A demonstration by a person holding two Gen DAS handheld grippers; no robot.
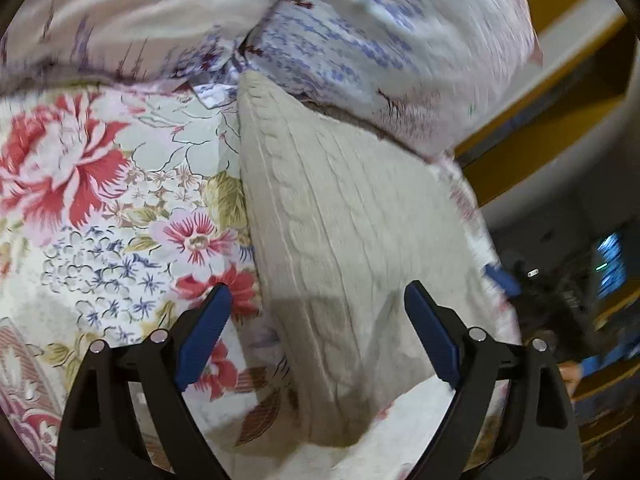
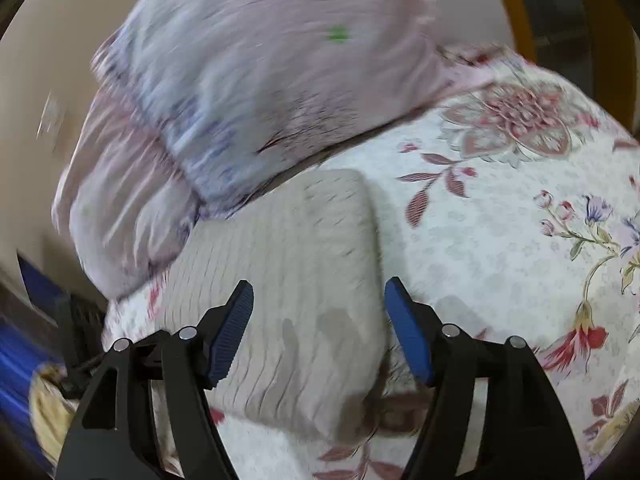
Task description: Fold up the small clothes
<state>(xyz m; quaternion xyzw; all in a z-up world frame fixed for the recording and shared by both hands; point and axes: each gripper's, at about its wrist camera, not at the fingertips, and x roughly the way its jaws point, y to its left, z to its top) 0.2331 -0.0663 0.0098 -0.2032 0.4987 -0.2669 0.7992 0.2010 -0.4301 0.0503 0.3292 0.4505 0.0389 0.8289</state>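
A folded cream knitted garment (image 1: 340, 248) lies flat on a floral bedspread (image 1: 100, 208), just in front of a pale patterned pillow (image 1: 360, 40). The left gripper (image 1: 318, 320) hangs above the near end of the garment with its jaws wide apart and nothing between them. The right gripper (image 2: 319, 322) is also above the garment (image 2: 288, 280), with its jaws parted and not pressing on it.
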